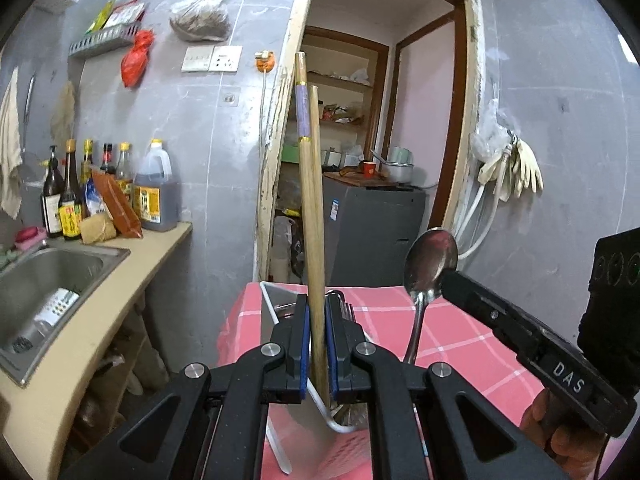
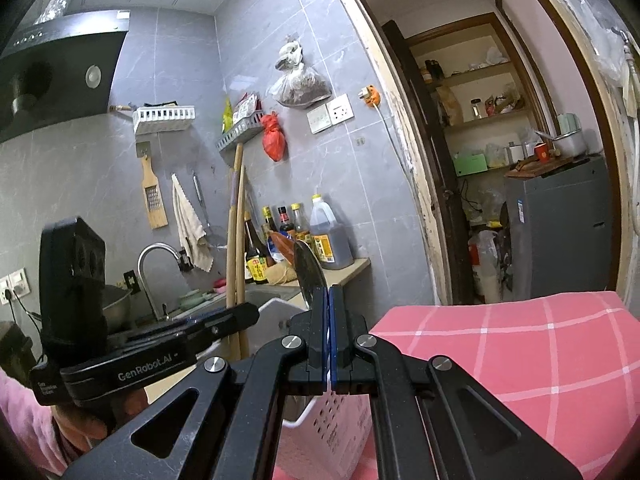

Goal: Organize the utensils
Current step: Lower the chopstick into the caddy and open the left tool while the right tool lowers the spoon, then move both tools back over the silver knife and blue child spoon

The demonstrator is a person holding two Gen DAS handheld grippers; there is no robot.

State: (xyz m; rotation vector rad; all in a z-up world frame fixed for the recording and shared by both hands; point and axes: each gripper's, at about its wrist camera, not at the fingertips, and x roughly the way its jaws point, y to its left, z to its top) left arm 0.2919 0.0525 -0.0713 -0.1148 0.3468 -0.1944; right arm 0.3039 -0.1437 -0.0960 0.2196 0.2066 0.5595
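Chopsticks (image 1: 311,216) stand upright, pinched in the left claw (image 1: 317,312) above the white basket (image 2: 340,420) on the pink-checked table (image 2: 520,360), seemingly ready to be lowered in. At right, the right claw (image 2: 329,300) grips a spoon (image 1: 430,264), bowl up.

Black grippers (image 1: 317,320) with blue pads (silver screws), pink sleeve (image 2: 24,420)

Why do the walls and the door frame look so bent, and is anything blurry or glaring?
Left wrist view: the fisheye lens bows the door frame and darkens the corners; the chopsticks look sharp, and the spoon bowl shows a dull reflection, no harsh glare. Right wrist view: same bowing of the door frame, soft even light, the nearby right gripper slightly soft.
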